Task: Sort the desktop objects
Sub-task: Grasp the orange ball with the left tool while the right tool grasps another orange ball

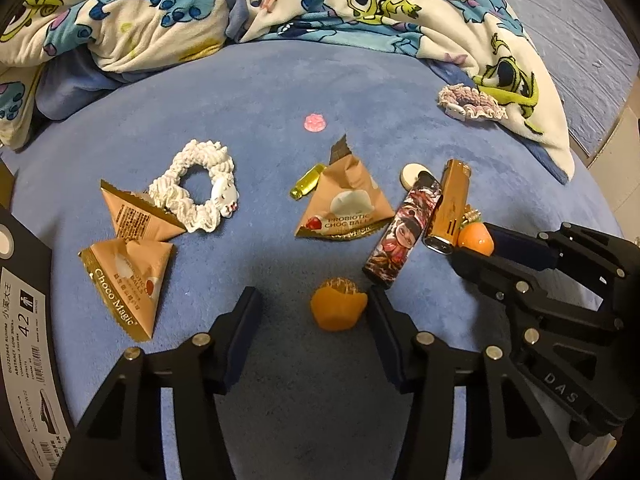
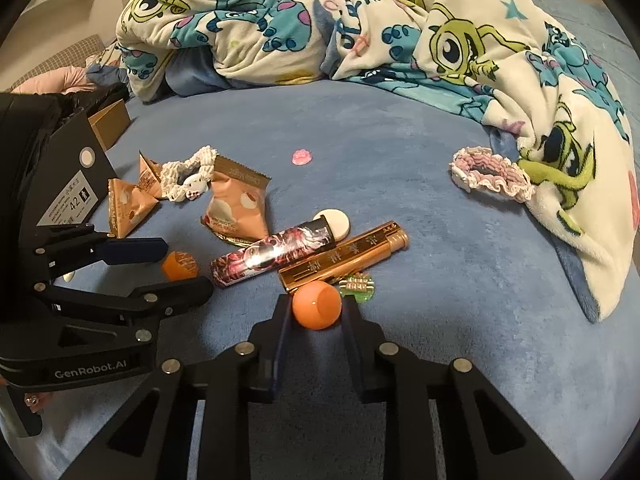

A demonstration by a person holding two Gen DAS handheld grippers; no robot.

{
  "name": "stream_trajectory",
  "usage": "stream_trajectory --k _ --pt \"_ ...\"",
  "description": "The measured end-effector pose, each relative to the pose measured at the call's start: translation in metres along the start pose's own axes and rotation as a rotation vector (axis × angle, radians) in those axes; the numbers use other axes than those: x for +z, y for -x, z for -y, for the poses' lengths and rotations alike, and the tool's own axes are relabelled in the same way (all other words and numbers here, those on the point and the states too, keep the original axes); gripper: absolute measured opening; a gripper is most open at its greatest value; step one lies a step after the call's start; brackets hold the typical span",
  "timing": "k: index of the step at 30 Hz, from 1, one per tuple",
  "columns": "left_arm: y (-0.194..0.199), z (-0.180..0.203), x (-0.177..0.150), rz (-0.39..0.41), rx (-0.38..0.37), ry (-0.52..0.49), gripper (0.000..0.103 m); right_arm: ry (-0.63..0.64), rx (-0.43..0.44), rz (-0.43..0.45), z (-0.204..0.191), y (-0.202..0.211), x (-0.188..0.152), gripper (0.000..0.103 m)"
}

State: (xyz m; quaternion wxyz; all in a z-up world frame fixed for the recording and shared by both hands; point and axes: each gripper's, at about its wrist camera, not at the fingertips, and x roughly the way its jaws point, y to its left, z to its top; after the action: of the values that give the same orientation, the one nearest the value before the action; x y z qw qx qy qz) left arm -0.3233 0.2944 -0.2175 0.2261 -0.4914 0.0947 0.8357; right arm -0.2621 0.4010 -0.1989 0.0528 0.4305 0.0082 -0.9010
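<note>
My left gripper [image 1: 312, 300] points down at the blue blanket with its jaws apart. A small orange tangerine charm [image 1: 339, 308] lies between them, close to the right finger, with a wide gap on the left side. My right gripper [image 2: 318, 312] is closed on a round orange charm [image 2: 317, 306], a pad against each side, just in front of a gold lighter [image 2: 344, 258]. In the left wrist view the right gripper [image 1: 474, 246] reaches in from the right around that charm [image 1: 476, 240]. The right wrist view shows the left gripper [image 2: 176, 270] around the tangerine charm [image 2: 180, 266].
A patterned lighter [image 1: 404, 228], a white disc [image 1: 414, 174], three snack packets [image 1: 348, 204], a white scrunchie [image 1: 196, 192], a yellow bottle charm [image 1: 308, 182], a pink paw charm [image 1: 315, 123] and a pink scrunchie [image 2: 492, 174] lie around. A black shoe box [image 1: 24, 300] is at left. A cartoon blanket [image 2: 360, 20] is heaped behind.
</note>
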Motion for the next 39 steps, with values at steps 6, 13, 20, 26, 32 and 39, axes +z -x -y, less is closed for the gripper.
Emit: stream_trajectory --k 6,13,20,26,32,39 --pt "0.000 0.001 0.001 0.005 0.002 0.001 0.045 0.004 -0.005 0.003 -0.001 0.000 0.000 0.025" --pt "0.001 0.004 0.002 0.011 -0.003 -0.002 0.030 0.005 -0.008 0.005 -0.001 0.000 0.000 0.025" --pt "0.004 0.003 0.004 0.008 -0.013 0.009 0.026 0.004 -0.016 0.007 -0.001 0.001 0.001 0.025" --pt "0.008 0.002 0.000 -0.001 -0.017 0.007 0.026 0.011 -0.027 0.007 -0.004 0.002 0.000 0.025" --pt "0.016 -0.001 -0.008 -0.008 -0.018 0.014 0.026 0.013 -0.020 0.007 -0.009 0.006 -0.003 0.025" --pt "0.030 -0.005 -0.017 -0.010 -0.017 0.024 0.026 0.007 -0.009 0.011 -0.017 0.015 -0.004 0.025"
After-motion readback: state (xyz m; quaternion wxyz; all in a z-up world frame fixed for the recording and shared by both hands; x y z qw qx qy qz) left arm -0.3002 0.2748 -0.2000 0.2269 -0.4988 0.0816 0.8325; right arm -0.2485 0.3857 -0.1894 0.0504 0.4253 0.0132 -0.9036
